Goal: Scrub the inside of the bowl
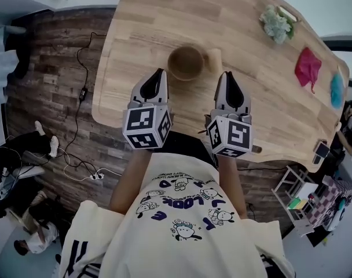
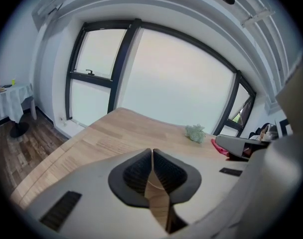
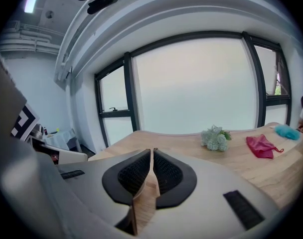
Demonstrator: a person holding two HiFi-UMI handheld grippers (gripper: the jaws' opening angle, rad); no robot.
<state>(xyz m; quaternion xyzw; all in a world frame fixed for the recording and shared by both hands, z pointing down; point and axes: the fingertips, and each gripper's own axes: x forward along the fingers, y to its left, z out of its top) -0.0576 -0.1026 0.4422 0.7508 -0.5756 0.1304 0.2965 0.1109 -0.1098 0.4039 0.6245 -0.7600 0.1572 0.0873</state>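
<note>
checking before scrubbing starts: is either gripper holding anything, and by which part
Nothing is held. The left gripper and right gripper both have jaws together with nothing between them.

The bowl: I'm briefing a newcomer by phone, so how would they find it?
Start with the long wooden table. Straight ahead of the person sits the bowl. It is round, brown and open-topped, unlike the pale flower bunch and red cloth farther right.

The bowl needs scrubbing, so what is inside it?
In the head view the bowl shows only its bare brown inside, with nothing lying in it. Nothing covers it, but stains would be too small to tell.
</note>
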